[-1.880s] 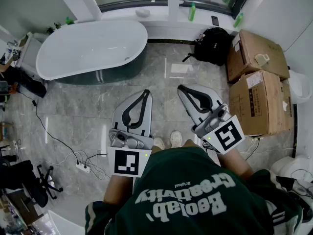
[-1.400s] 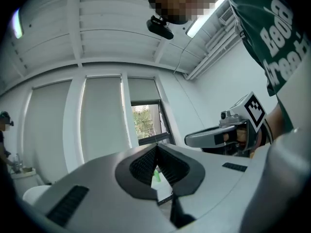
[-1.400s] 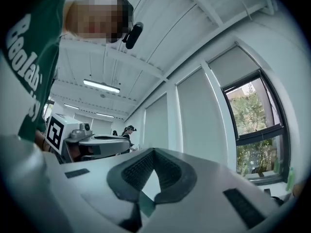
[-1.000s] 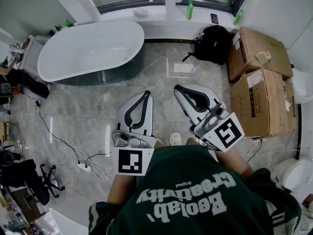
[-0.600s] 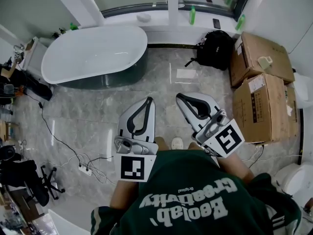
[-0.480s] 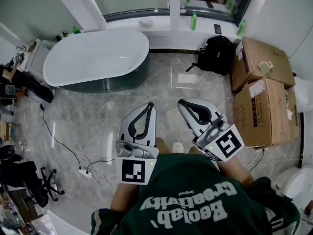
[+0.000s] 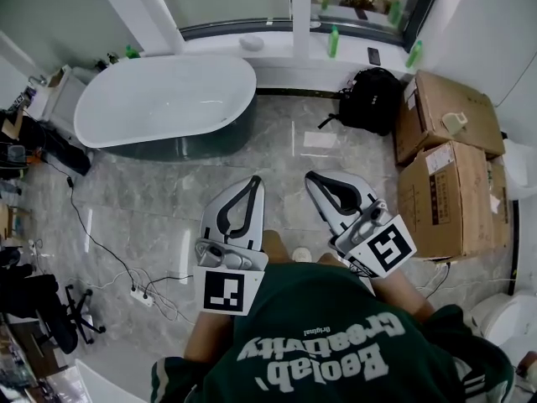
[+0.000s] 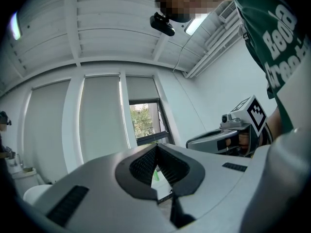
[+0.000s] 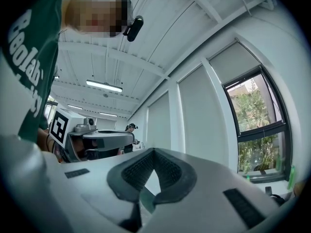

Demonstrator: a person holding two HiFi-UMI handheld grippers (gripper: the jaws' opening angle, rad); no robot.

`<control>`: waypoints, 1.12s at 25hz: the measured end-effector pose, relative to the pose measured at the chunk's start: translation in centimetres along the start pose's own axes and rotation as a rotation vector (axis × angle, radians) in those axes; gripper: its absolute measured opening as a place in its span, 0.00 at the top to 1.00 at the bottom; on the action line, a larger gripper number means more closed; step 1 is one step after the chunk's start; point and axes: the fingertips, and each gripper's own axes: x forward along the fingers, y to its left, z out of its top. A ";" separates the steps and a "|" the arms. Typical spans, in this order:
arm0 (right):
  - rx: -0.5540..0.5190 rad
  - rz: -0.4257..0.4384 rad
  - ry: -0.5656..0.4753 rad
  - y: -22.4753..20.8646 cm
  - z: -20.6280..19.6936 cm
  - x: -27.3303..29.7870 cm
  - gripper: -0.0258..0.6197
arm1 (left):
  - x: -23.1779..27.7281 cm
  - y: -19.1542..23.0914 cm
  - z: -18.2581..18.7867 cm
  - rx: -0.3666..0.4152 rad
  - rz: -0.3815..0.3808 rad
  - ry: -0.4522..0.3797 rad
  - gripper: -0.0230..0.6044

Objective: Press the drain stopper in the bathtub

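The left hand-held gripper (image 7: 252, 183) and right hand-held gripper (image 7: 312, 177) are both closed, empty; one bathtub (image 7: 159, 99), two cardboard boxes (image 7: 442, 99) (image 7: 440, 198) beyond.

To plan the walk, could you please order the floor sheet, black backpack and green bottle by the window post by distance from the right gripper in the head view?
From the right gripper:
1. White sheet, on the floor just ahead.
2. Black backpack, farther ahead, rightward.
3. Green bottle, on the sill beyond.
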 end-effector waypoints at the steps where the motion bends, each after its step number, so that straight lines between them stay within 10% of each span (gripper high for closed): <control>1: -0.001 0.003 -0.001 -0.1 0.0 0.1 0.94 | 0.1 0.1 0.0 0.002 0.001 0.001 0.96; 28: -0.002 -0.033 -0.022 -6.8 -2.8 8.5 0.94 | 7.1 7.5 -5.5 0.020 0.009 0.026 0.95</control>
